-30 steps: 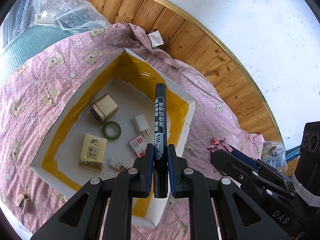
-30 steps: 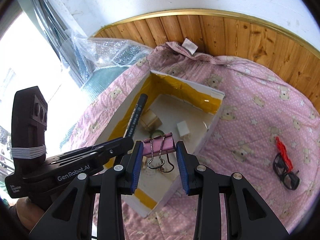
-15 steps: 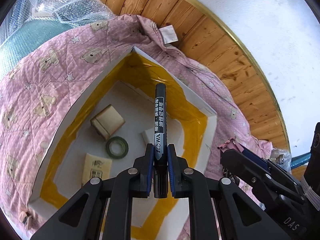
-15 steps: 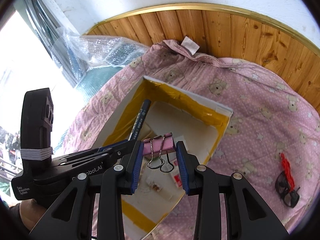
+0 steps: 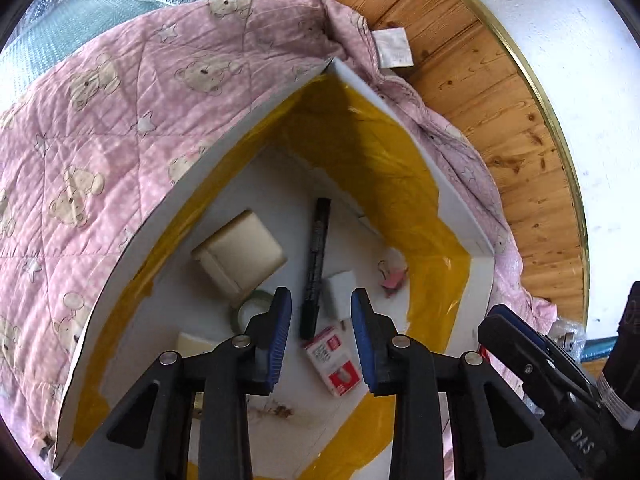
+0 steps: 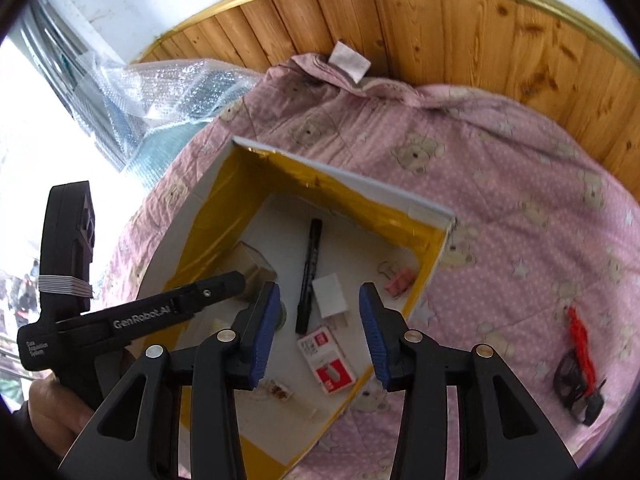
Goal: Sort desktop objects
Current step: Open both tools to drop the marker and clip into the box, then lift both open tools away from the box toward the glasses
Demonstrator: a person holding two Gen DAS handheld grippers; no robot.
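Both tools, the left tool [image 5: 320,330] and right tool [image 6: 319,330], hang released above the box [image 6: 344,186]. The slim black marker [image 5: 316,268] and pink binder clip [image 6: 399,282] lie on its smooth white floor. Lift straight up, clearing the glossy yellow-taped walls.

We record: quilted pink cloth blanket [image 6: 500,200], soft and matt; white box [image 5: 400,116] lined with glossy yellow tape; varnished knotty wood panelling [image 6: 460,28]; black marker [image 6: 310,276], seemingly smooth plastic; at eleven o'clock, shiny crinkled bubble wrap [image 6: 180,92]; matt black gripper arms.
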